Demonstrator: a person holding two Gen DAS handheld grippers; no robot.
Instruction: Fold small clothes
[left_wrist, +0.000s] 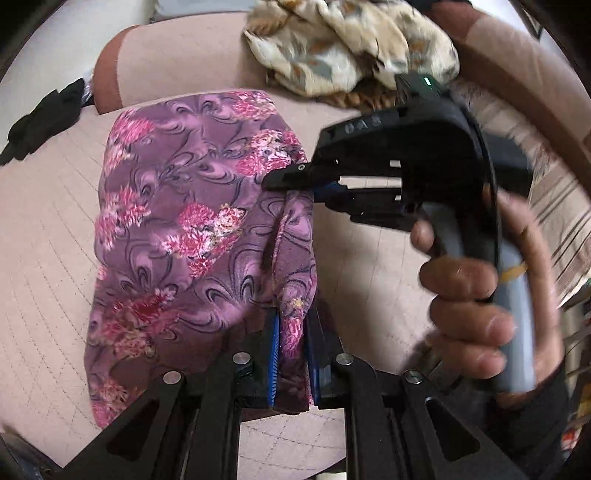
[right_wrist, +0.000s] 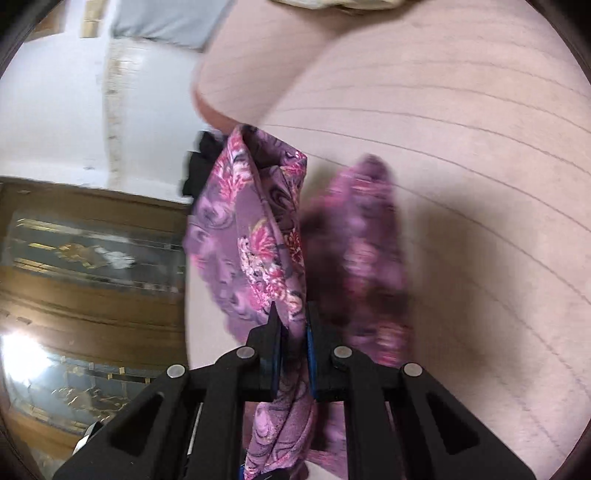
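Note:
A purple garment with pink flowers (left_wrist: 177, 229) hangs stretched over the pale pink quilted surface (left_wrist: 48, 229). My left gripper (left_wrist: 291, 354) is shut on its near edge, cloth bunched between the blue pads. My right gripper (left_wrist: 291, 184), held by a hand (left_wrist: 469, 295), is shut on the garment's right edge a little farther away. In the right wrist view the same purple garment (right_wrist: 258, 236) is pinched in the right gripper (right_wrist: 293, 339) and drapes blurred above the pink surface (right_wrist: 480, 184).
A crumpled cream patterned cloth (left_wrist: 347, 48) lies at the far end of the pink surface. A black piece of clothing (left_wrist: 40, 122) sits at its far left edge. Striped fabric (left_wrist: 554, 206) is at the right. A wooden cabinet with glass panels (right_wrist: 88, 258) stands beyond the surface's edge.

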